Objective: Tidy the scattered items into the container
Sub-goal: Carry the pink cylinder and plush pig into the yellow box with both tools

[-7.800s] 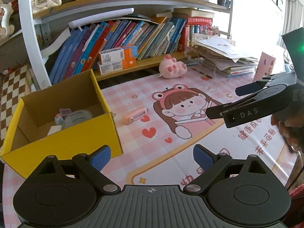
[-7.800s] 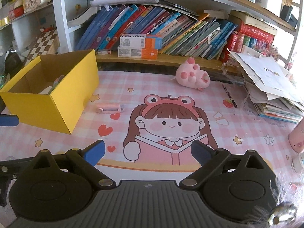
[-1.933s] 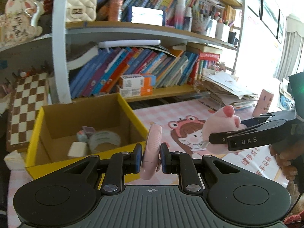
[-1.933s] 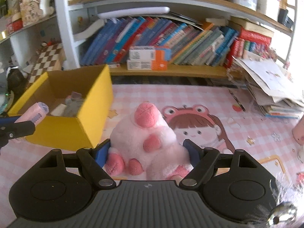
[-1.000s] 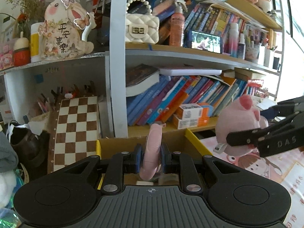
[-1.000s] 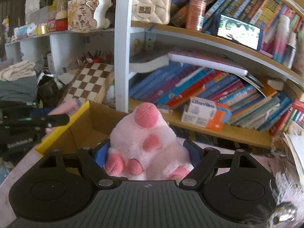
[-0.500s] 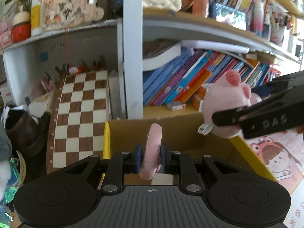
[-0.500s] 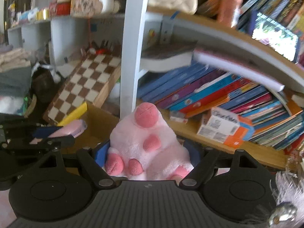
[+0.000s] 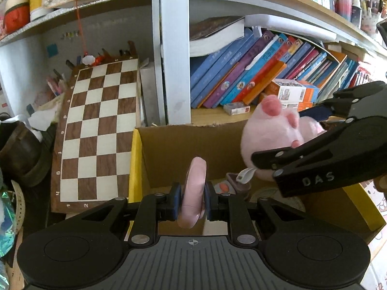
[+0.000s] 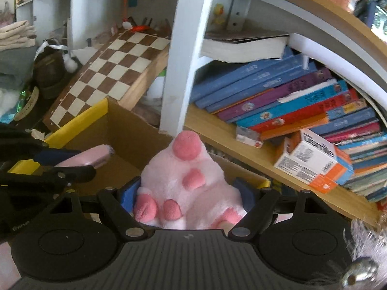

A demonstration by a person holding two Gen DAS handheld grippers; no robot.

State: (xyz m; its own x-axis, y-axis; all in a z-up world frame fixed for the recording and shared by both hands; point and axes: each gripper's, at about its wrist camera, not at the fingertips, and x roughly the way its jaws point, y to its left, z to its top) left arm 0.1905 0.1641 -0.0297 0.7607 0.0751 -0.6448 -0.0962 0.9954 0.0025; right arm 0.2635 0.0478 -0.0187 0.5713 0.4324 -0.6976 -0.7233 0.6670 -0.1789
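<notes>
My left gripper (image 9: pixel 192 203) is shut on a slim pink device (image 9: pixel 193 188) and holds it over the near left part of the yellow cardboard box (image 9: pixel 134 159). My right gripper (image 10: pixel 187 199) is shut on a pink plush toy (image 10: pixel 186 181) and holds it above the box (image 10: pixel 79 123). In the left wrist view the plush toy (image 9: pixel 273 135) hangs over the box's right half. Small items (image 9: pixel 232 186) lie on the box floor. In the right wrist view the pink device (image 10: pixel 87 158) shows at left in the left gripper.
A chessboard (image 9: pixel 96 130) leans left of the box. A white shelf post (image 9: pixel 174 48) stands behind it. Slanted books (image 9: pixel 254 77) and small cartons (image 10: pixel 312 159) fill the shelf behind and right. Dark bags (image 9: pixel 19 152) sit far left.
Both grippers have come closer to the box and tilted down over it. The plush toy is now lower, over the box's right half. Both grips are unchanged.
</notes>
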